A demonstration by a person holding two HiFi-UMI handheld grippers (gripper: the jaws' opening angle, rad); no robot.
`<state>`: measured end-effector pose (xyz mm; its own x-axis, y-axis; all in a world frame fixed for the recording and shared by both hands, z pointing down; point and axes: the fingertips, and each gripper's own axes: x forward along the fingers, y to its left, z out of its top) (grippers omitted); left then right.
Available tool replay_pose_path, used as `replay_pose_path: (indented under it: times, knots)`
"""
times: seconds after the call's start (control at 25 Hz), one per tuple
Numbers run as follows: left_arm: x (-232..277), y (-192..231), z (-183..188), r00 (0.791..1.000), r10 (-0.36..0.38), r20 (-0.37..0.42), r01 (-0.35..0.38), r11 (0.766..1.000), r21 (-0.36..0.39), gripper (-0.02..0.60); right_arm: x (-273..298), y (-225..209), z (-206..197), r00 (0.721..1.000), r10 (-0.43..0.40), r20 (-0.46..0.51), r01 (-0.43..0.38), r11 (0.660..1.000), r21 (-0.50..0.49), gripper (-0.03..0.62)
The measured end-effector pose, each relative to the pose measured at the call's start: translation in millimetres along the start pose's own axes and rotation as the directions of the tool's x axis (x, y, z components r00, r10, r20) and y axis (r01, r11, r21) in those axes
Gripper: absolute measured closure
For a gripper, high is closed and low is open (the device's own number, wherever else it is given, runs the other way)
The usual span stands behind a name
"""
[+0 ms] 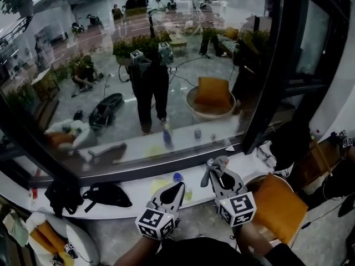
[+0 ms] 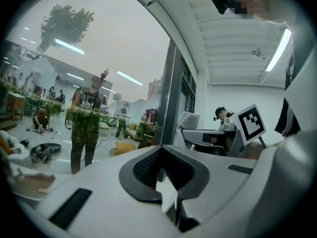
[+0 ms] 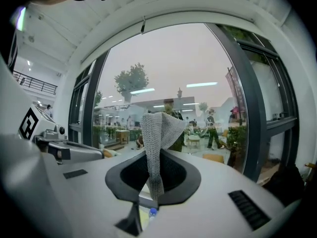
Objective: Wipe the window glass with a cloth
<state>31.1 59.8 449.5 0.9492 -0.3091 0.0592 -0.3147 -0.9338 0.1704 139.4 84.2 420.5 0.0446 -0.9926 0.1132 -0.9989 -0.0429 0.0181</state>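
Clearly, the wiping had not started. The right gripper (image 1: pixel 221 173) had its jaws clamped on a grey knitted cloth (image 3: pixel 159 130), pinched low so that a folded flap stood up above the jaw tips. The left gripper (image 1: pixel 173 192) had its jaws drawn together with nothing between them. Both grippers were held side by side above the near edge of the white window sill (image 1: pixel 138 192), towards its right half, and both pointed at the window glass (image 1: pixel 138 54). The cloth looked to be near the pane but not touching it.

On the sill, a blue bottle cap (image 1: pixel 177 177) and something yellow (image 1: pixel 158 185) lay just ahead of the left gripper. A black bag (image 1: pixel 105 194) sat further along towards the left end.

To do the step well, the right gripper probably needed to carry the free flap forward until it lay flat on the glass, not on the hard jaw tips. Light, even pressure and overlapping strokes would suit. Only a small part of the cloth stood clear of the jaws, so a steep angle risked scraping the glass with the jaws. The idle left gripper would do best to keep clear of the bottle below.
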Motion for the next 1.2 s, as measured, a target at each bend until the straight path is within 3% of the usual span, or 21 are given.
replay_pose_path:
  times: [0.4,1.2]
  knots:
    - [1.6,-35.3,-17.9,1.000,0.014,-0.021,-0.014,1.000,-0.007,0.574,-35.8,-15.0,-15.8,1.000,0.012,-0.005,-0.012,1.000,0.028,0.543]
    - [16.4,-44.0,-25.1,0.999,0.014,-0.038,-0.014,1.000,0.009,0.574,-40.6,-25.6,-30.8,0.999,0.023,-0.025,-0.022,0.999,0.041,0.543]
